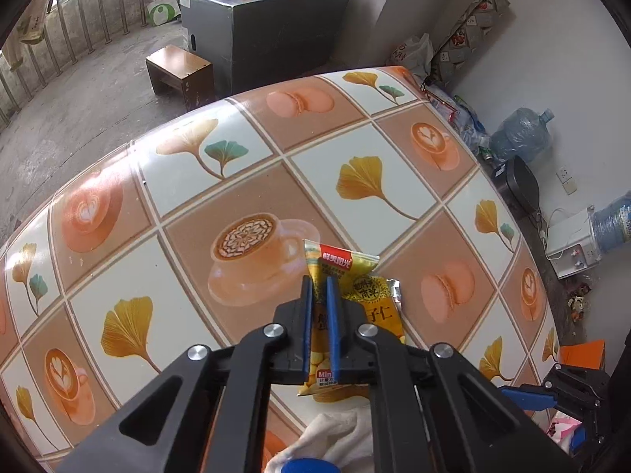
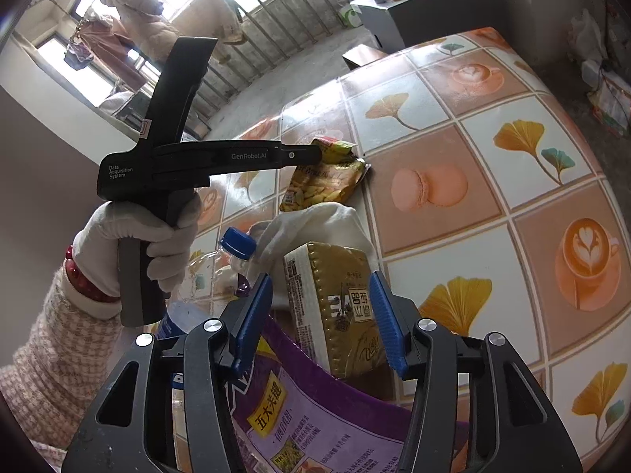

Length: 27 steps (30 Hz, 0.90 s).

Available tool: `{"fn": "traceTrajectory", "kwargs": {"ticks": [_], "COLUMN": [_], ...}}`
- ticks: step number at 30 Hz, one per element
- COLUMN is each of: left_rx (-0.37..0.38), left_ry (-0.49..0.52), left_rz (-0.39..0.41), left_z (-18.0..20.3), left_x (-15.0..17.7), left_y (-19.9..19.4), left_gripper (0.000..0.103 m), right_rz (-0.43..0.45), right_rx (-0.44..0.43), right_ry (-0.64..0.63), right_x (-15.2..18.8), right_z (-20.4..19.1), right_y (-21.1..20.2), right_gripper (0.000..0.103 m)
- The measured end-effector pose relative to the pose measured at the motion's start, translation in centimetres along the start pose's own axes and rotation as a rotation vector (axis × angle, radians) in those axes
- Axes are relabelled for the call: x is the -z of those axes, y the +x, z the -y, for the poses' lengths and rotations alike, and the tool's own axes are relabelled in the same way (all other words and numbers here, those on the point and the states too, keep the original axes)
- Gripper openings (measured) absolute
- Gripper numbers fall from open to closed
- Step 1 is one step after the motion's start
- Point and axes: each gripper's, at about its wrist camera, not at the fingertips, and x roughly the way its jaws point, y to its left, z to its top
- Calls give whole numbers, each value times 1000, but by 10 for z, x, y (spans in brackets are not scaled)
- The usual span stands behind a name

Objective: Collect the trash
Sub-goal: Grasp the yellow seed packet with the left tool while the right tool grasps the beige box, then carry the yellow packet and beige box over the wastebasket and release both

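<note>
A yellow snack packet [image 1: 357, 276] lies on the patterned table [image 1: 236, 181], and my left gripper [image 1: 320, 282] is shut on its near part. In the right wrist view a gloved hand holds that left gripper [image 2: 315, 154], its tip on the same packet [image 2: 323, 185]. My right gripper [image 2: 321, 287] stands open around a gold and white carton [image 2: 335, 295]. Its right pad is at the carton's edge, while a gap shows on the left. Under it lie a purple printed bag [image 2: 315, 414], a white cloth [image 2: 315, 220] and a plastic bottle with a blue cap [image 2: 236, 244].
The table [image 2: 493, 181] drops off at the far and right edges. Beyond it stand a wooden stool [image 1: 181, 73] and a grey cabinet [image 1: 268, 27] piled with bottles. Water jugs [image 1: 520, 134] and bags crowd the floor by the right wall.
</note>
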Motion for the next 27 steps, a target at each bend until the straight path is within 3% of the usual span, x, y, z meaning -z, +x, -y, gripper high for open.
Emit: {"fn": "traceTrajectory", "kwargs": {"ticks": [5,14,18,27], "left_rx": [16,16,33,-27], "left_ry": [-8,-34,-76,-90], "left_rz": [73,300,376,481], "left_z": [4,6,6,24], "left_x": [2,19,39,87], "left_y": [-15,-82,-111,-148], "left_gripper": [3,3,3,3], "right_rz": [-8,-18,17,163], "right_rx": [6,38,50,-23], "right_ry": [12,-57,-85,-2], "right_x": [-1,-1,2,4], "right_z": [2,-9,-16,5], "right_y": [6,14,11,-28], "right_gripper": [38,38,28,27]}}
